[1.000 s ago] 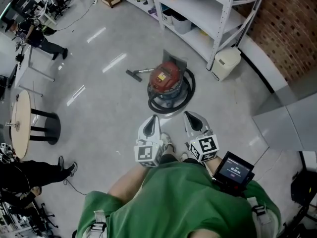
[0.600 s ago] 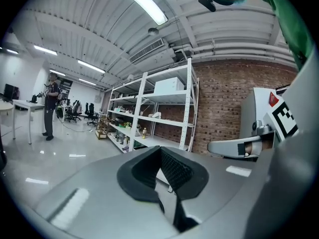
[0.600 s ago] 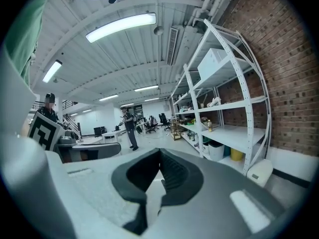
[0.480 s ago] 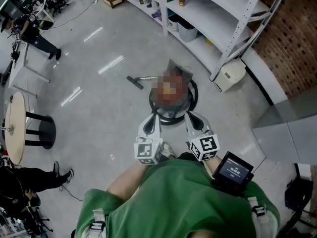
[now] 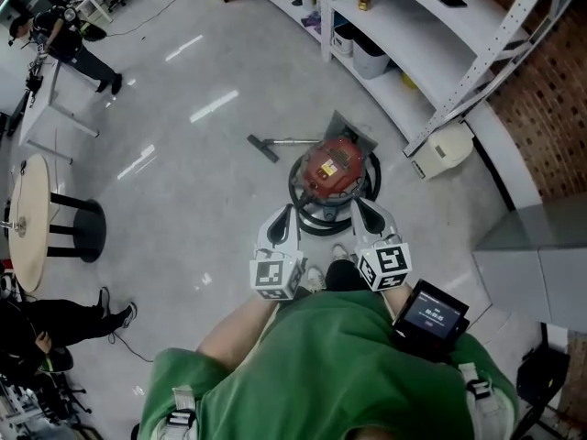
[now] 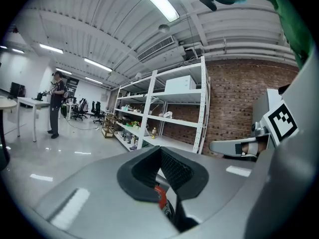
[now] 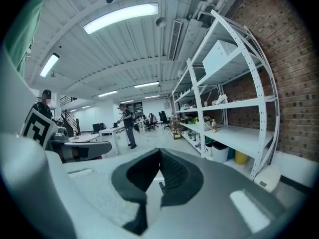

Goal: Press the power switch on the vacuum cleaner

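The vacuum cleaner (image 5: 335,167) stands on the grey floor, a round canister with a red top and a black hose coiled around its base. Its switch is too small to make out. My left gripper (image 5: 285,213) hovers just short of the canister's near left side, jaws shut and empty. At the near right side my right gripper (image 5: 360,205) is also shut on nothing. In the left gripper view the left gripper (image 6: 160,149) has its pads meeting, with a sliver of the red vacuum cleaner (image 6: 159,196) below them. The right gripper (image 7: 160,151) in its own view looks level across the room.
White metal shelving (image 5: 413,26) runs behind the vacuum, with a white bin (image 5: 445,149) at its foot. The vacuum's floor nozzle (image 5: 266,147) lies to the left. A round table (image 5: 27,223) and a black stool (image 5: 78,232) stand far left. A person (image 5: 78,49) stands at upper left.
I have stepped closer: the vacuum now sits right in front of both grippers' tips instead of well ahead. Both grippers stayed shut.
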A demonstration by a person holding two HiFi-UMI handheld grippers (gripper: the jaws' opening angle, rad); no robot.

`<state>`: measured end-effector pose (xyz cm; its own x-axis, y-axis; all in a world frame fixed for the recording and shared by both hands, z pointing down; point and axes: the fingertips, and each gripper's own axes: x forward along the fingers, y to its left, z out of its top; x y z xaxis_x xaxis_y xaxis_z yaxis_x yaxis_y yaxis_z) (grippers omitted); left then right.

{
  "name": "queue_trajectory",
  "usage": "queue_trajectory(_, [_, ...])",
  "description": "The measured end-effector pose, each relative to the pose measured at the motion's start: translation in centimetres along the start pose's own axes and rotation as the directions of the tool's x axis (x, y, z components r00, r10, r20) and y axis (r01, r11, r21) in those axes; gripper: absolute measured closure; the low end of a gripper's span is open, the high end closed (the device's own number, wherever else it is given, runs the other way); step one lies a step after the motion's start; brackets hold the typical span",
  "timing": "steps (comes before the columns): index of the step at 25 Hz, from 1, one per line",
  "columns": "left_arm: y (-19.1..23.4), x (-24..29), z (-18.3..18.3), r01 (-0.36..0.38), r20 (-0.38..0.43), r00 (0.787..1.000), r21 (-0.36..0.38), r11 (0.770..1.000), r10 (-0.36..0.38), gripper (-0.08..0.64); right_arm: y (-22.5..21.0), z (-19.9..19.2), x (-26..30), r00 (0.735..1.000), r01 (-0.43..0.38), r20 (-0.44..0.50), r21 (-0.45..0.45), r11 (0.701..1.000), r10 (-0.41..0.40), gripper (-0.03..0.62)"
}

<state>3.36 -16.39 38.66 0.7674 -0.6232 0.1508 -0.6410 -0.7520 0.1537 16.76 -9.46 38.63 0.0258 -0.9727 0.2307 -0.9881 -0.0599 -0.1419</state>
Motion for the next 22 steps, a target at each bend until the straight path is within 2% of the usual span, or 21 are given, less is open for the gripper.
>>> queue_trajectory(11, [4.5, 4.7, -1.6, -0.106, -0.070, 0.992, -0.023, 0.994, 0.104, 0.552, -2.4, -1.2, 8.1, 0.994, -0.083, -0.078, -0.018, 0.996, 0.081, 0.589])
queue_trajectory(22, [7.2, 9.6, -5.4, -0.225, -0.179, 0.961, -0.047, 0.973, 0.213, 0.552, -5.7, -5.8, 15.4, 0.964, -0.178, -0.201, -0.009, 0.984, 0.172, 0.589])
